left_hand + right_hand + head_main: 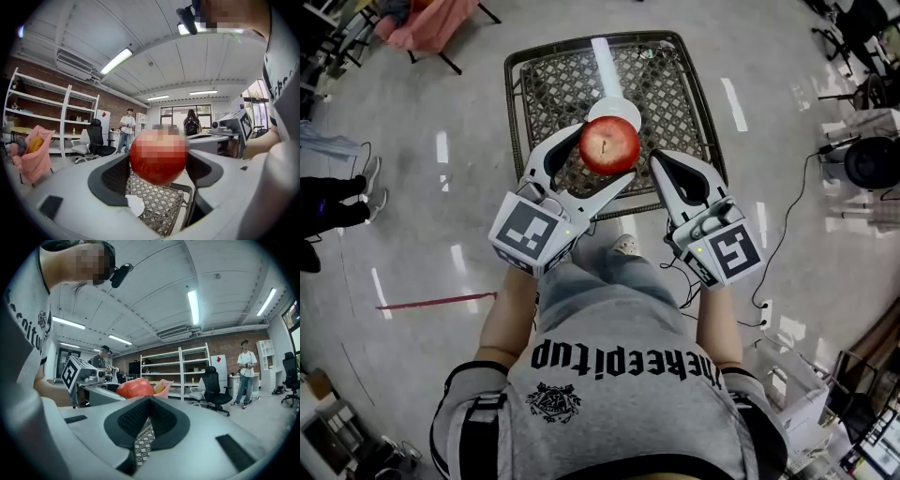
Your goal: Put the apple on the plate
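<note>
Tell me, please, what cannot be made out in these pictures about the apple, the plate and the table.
The plate: in the head view, mostly hidden under the apple; the left gripper view shows only a sliver beside a jaw.
The apple's skin: in the left gripper view, covered by a mosaic patch.
The table: in the head view, near edge partly hidden by the left gripper and right gripper; legs unseen.

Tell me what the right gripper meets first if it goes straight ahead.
Likely nothing near: the right gripper, jaws shut, points roughly level past the apple on its left and seems to clear the woven table below, though height is hard to judge.
</note>
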